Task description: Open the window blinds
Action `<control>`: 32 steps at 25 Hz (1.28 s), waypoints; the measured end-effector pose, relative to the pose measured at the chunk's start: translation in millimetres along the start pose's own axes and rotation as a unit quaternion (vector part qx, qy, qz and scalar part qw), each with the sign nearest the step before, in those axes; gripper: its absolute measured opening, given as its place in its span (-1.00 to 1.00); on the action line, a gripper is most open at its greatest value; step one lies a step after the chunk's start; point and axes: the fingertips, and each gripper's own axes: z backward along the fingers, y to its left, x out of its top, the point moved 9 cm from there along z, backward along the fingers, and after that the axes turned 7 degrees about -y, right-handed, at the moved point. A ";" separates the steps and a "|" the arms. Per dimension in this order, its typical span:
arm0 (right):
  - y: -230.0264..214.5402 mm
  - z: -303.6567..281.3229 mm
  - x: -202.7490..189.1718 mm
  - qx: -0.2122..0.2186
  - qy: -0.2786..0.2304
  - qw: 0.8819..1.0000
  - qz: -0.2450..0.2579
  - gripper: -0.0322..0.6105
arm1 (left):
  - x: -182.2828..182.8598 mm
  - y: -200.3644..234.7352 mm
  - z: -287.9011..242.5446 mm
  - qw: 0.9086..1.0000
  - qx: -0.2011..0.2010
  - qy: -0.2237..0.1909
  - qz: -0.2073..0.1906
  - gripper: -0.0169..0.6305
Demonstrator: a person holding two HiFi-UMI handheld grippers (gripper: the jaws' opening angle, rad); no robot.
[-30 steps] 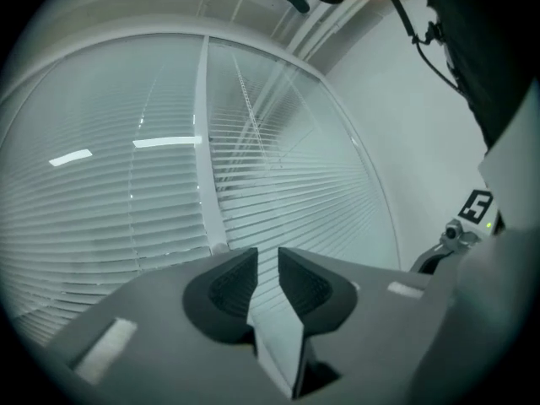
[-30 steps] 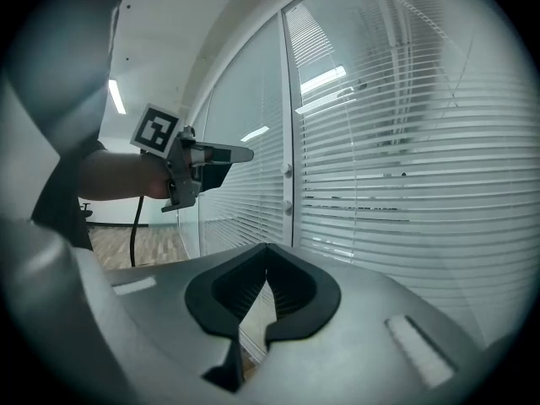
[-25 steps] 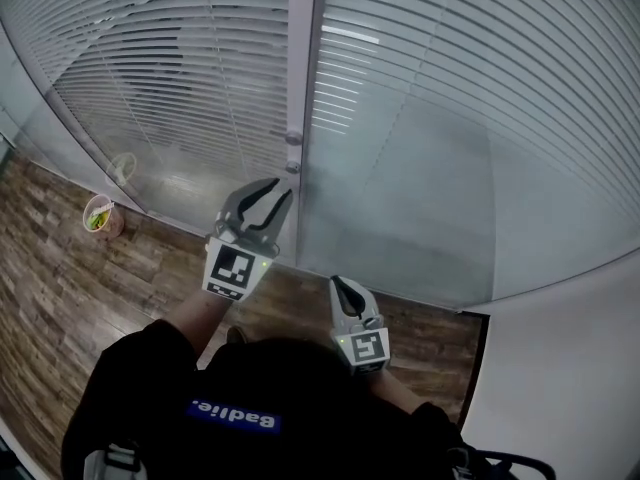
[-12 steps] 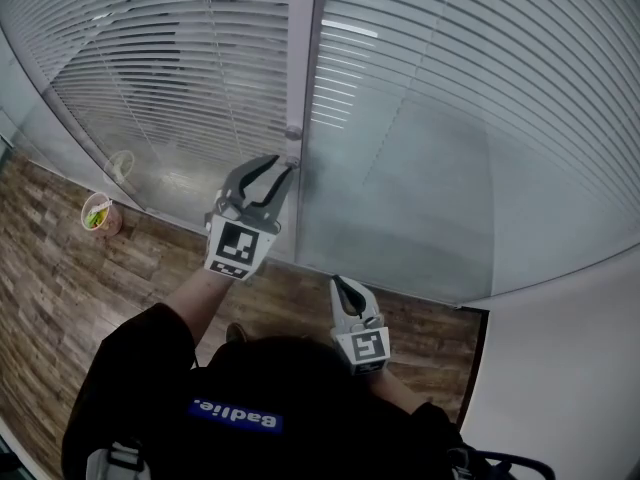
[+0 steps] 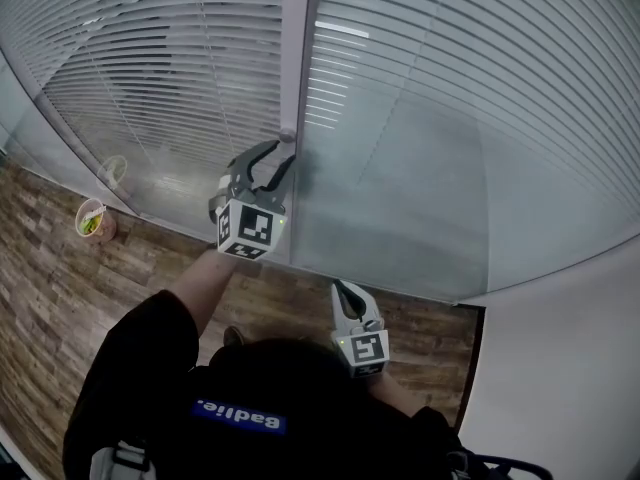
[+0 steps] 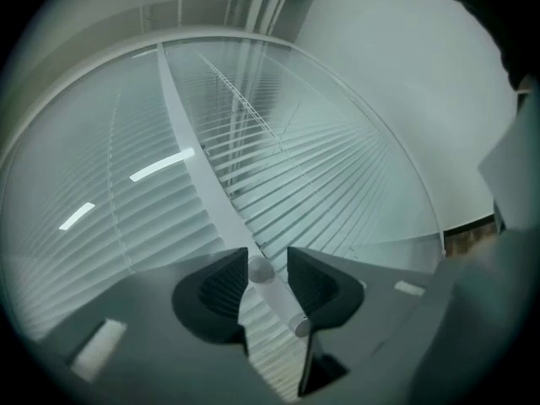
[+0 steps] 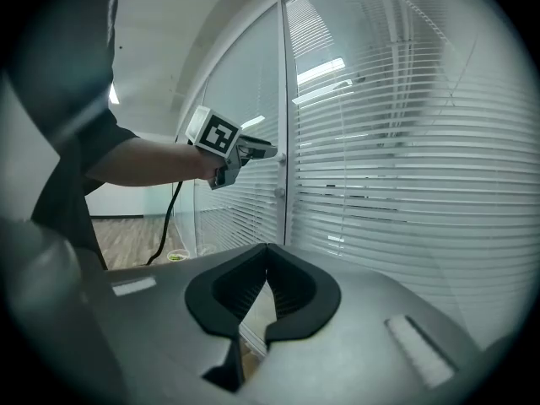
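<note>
Forward to the mullion (image 5: 295, 48) went the left gripper (image 5: 283, 154); its jaws, now opening, straddle the knob (image 6: 259, 270), seemingly without pinching it. Blinds (image 5: 180, 58) hang behind glass on either side. Right gripper (image 5: 340, 286), jaws closed and empty, sits well apart from the glass.

In the head view, the left claw (image 5: 277, 158) overlaps the small knob (image 5: 288, 135) on the window frame, so I cannot tell from there whether they touch. In the left gripper view that claw's jaws are opening with a pale rod (image 6: 278, 298) between them. The rod's lower end slips behind the jaw on the right of the frame. The blinds (image 5: 450, 88) run off the top edge. The cup (image 5: 92, 218) at far left holds something green, too small for me to name. The person's torso (image 5: 240, 408) is cut by the bottom edge.
</note>
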 end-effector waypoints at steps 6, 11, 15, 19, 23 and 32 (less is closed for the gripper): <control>-2.4 3.4 -3.0 -0.006 0.017 1.000 0.001 -0.89 | -11.8 3.1 -12.7 0.999 0.003 0.020 -0.037 -0.47; -3.1 3.8 2.7 -0.010 0.020 1.000 -0.007 -0.89 | -17.6 3.7 -24.5 0.995 0.002 0.035 -0.088 -0.46; -4.5 4.6 -3.2 -0.011 0.026 1.000 -0.010 -0.89 | -19.8 0.7 -30.1 0.989 -0.004 0.041 -0.145 -0.46; -5.5 3.0 0.2 -0.016 0.027 0.999 -0.007 -0.89 | -20.2 -1.6 -33.8 0.983 -0.006 0.046 -0.178 -0.52; -3.9 0.8 0.3 -0.012 0.025 1.000 -0.014 -0.89 | -20.3 -0.2 -34.8 0.981 -0.006 0.048 -0.187 -0.59; -7.4 -1.3 -6.5 -0.021 0.030 0.999 -0.010 -0.89 | -21.2 3.4 -35.3 0.993 0.004 0.042 -0.111 -0.57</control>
